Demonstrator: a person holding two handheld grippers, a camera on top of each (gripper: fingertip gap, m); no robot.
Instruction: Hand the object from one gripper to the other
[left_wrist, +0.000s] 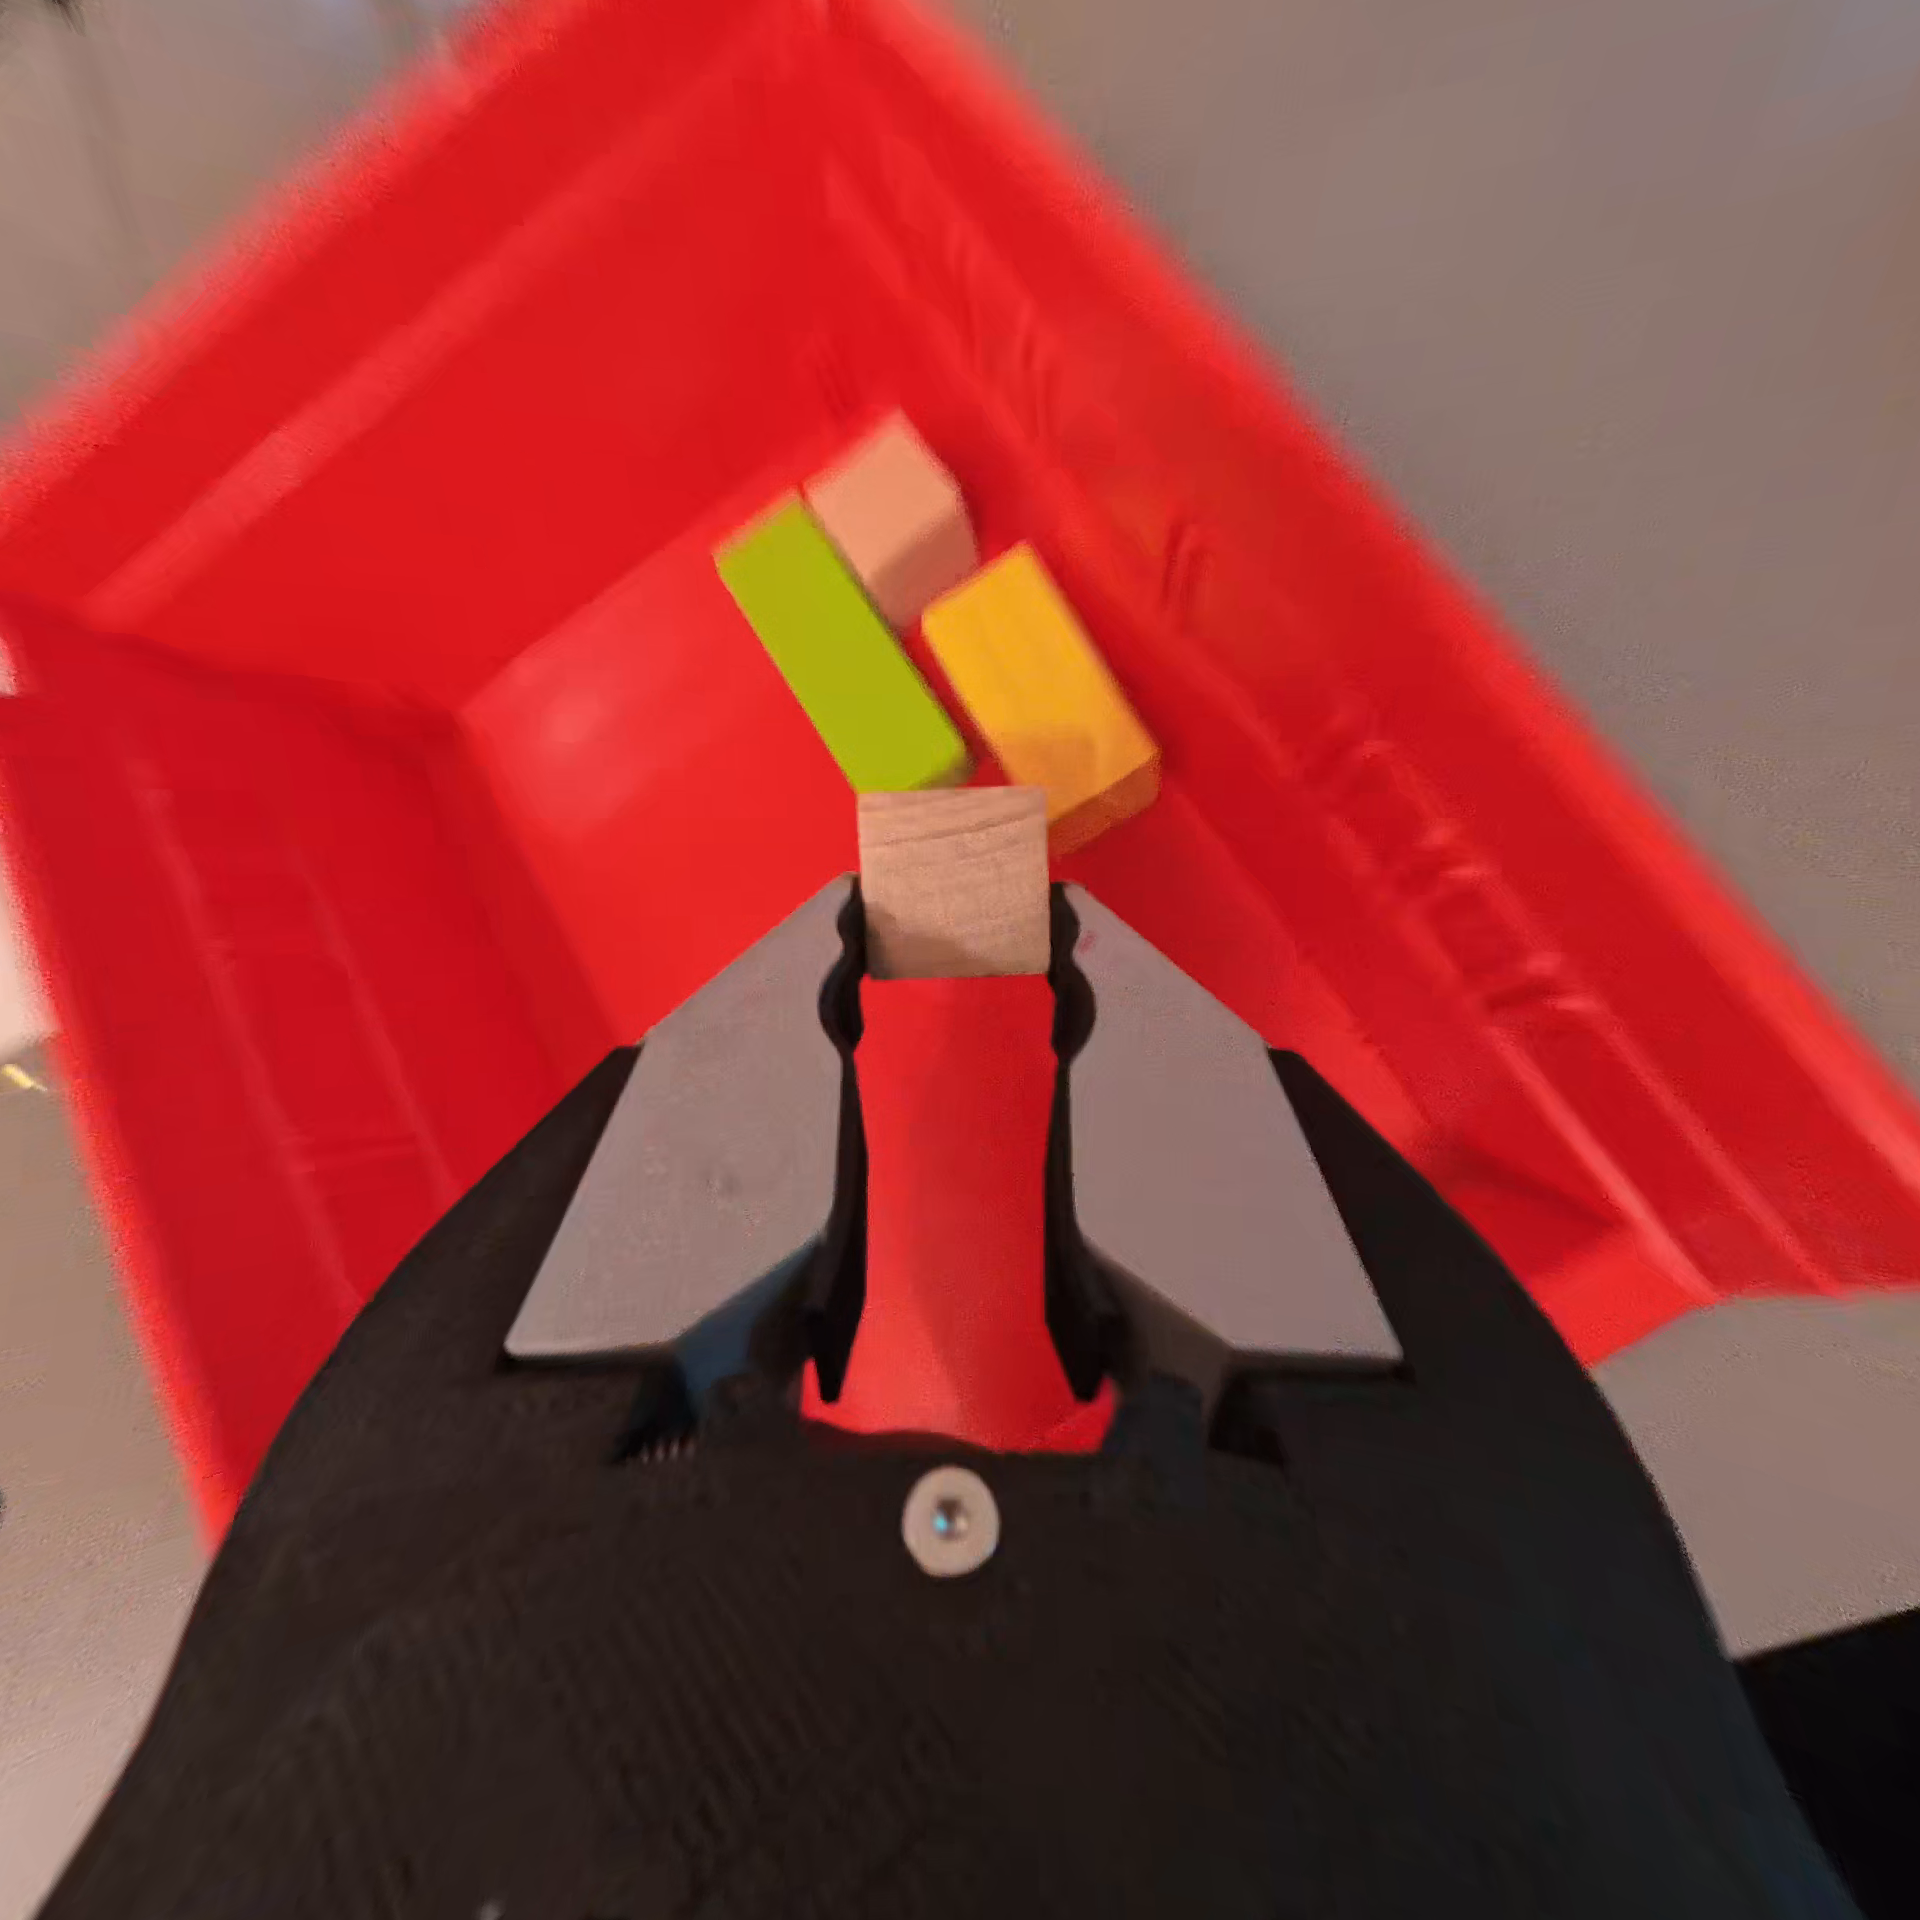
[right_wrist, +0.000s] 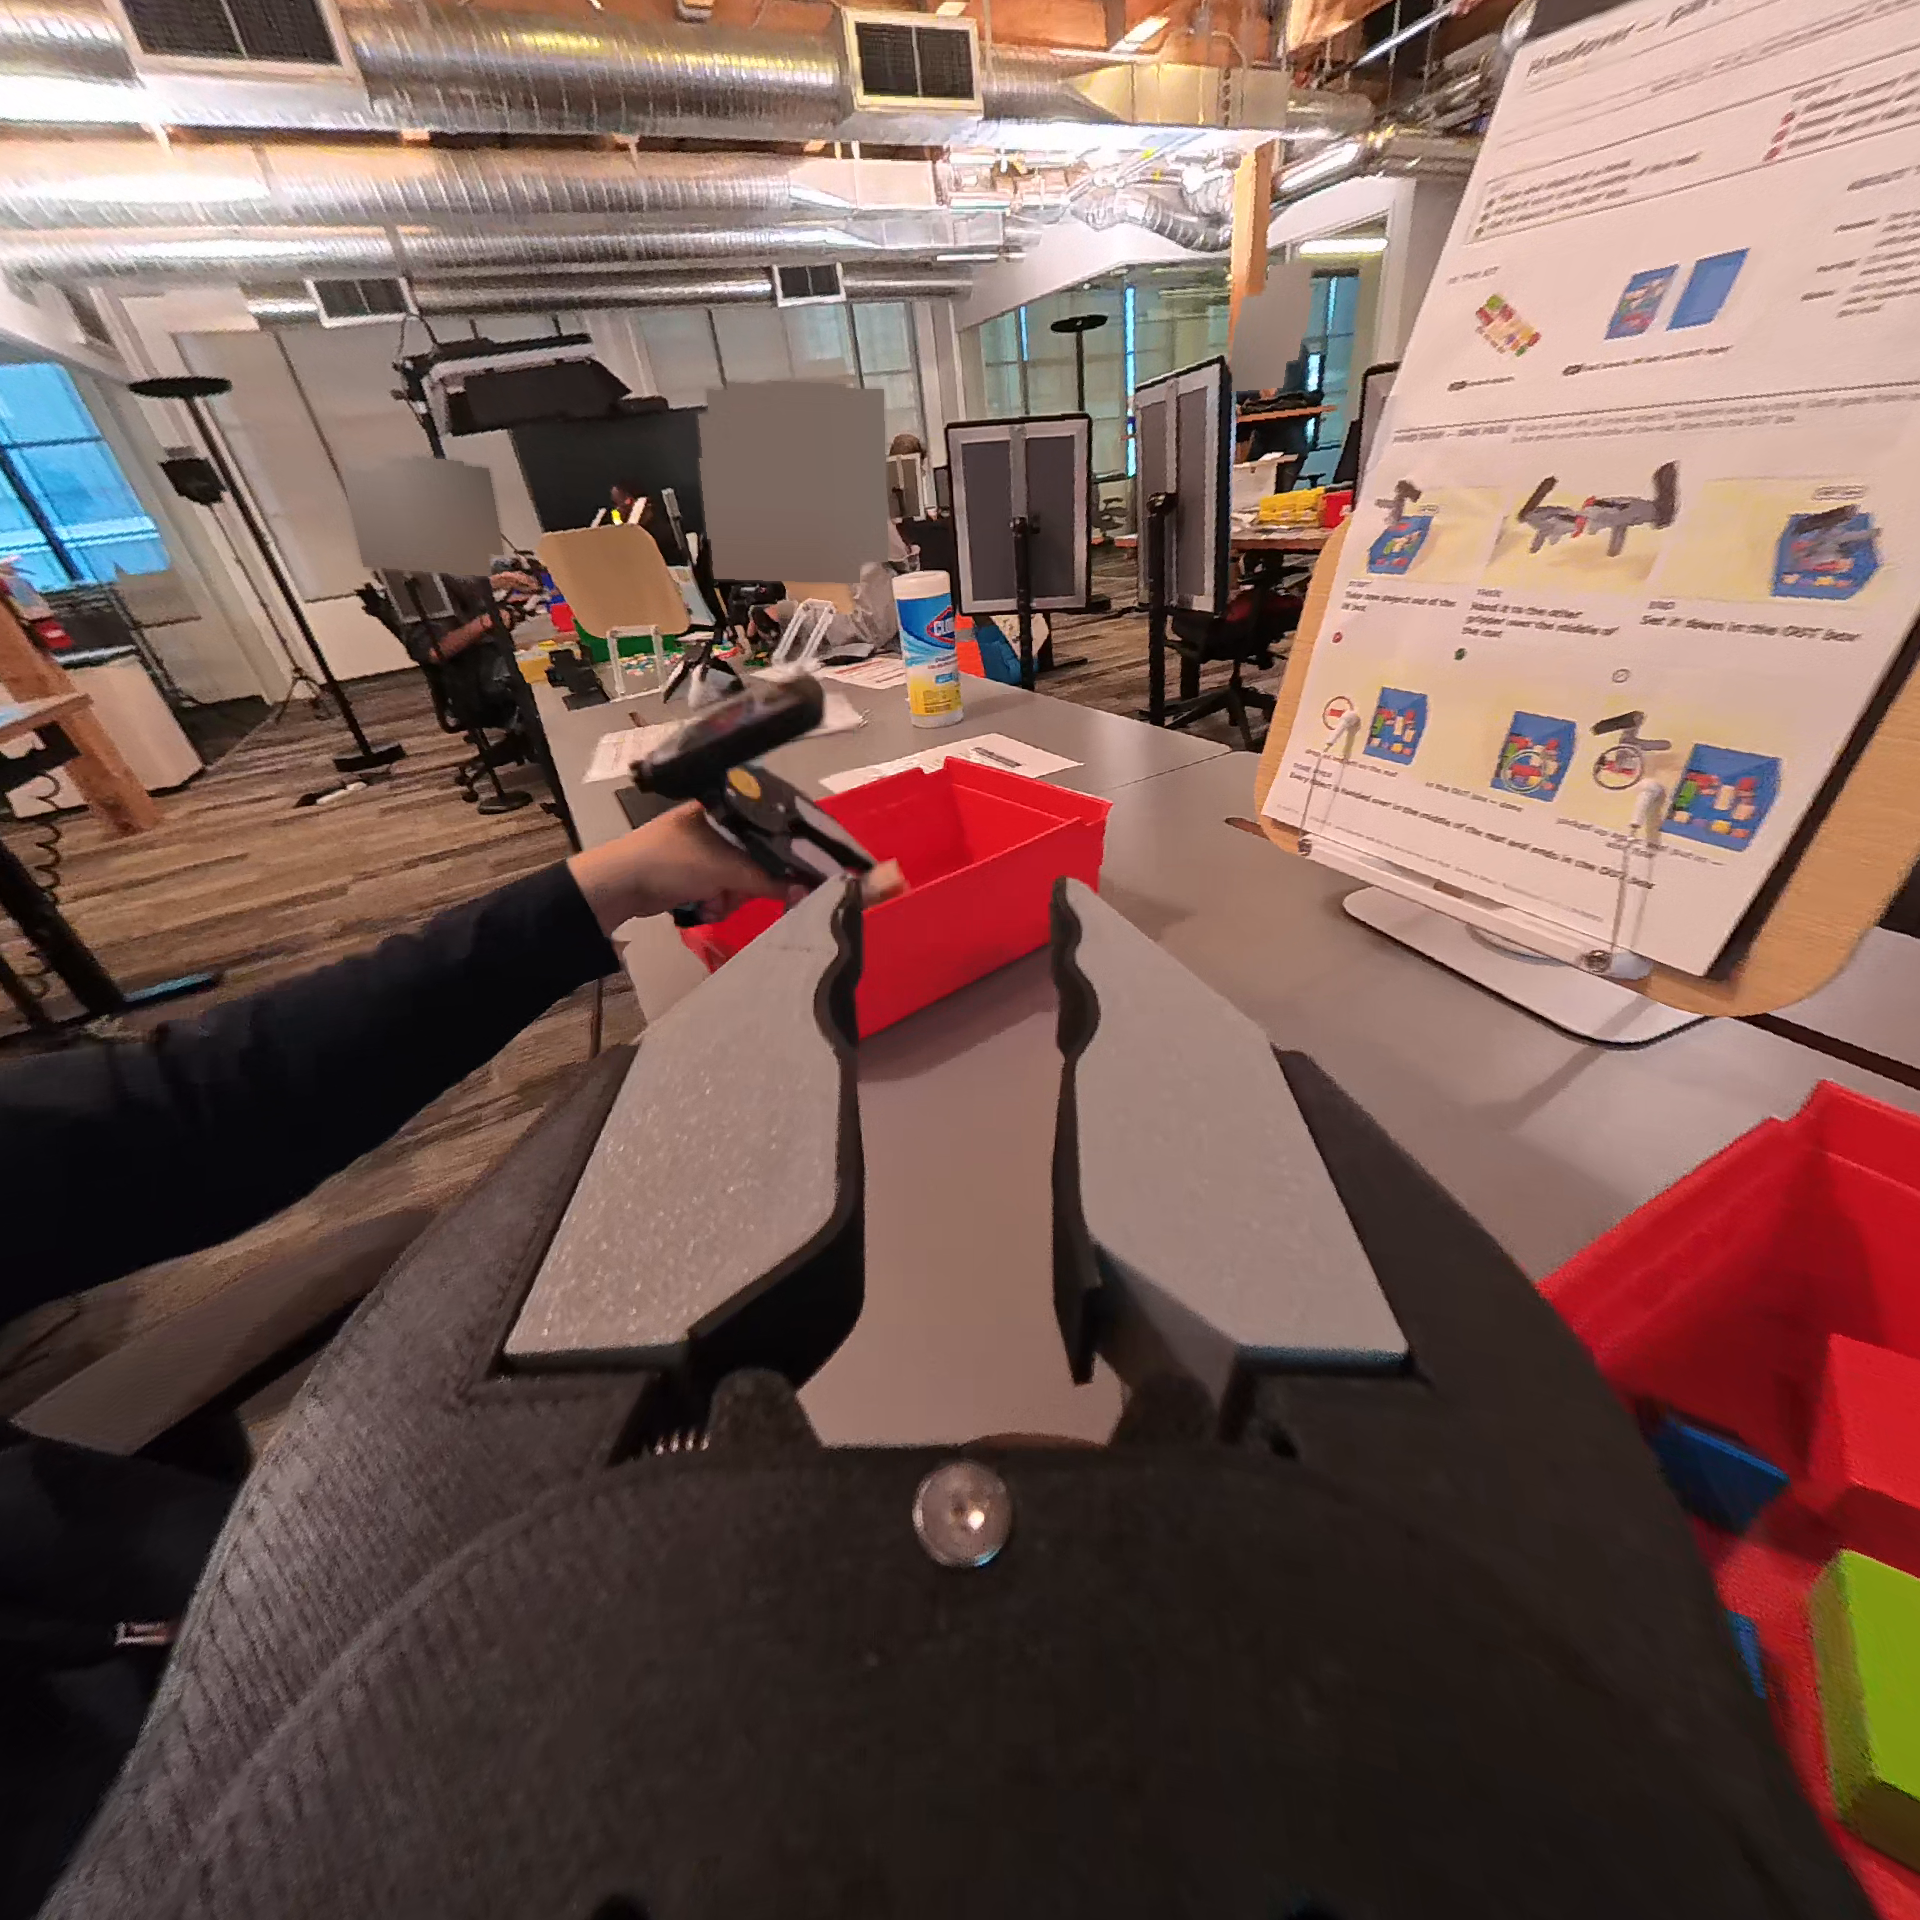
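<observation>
left gripper (left_wrist: 954, 904) clamps a wooden block (left_wrist: 954, 883) above the red bin (left_wrist: 312, 582); right gripper (right_wrist: 954, 914) gapes empty; block's shallow tip hold may slip.

Red bin (left_wrist: 343, 436) smeared by motion blur, rims cut off at frame edges. Near red bin (right_wrist: 1704, 1340) cropped at right; green block (right_wrist: 1870, 1714) only partly in frame, prob. rectangular.
</observation>
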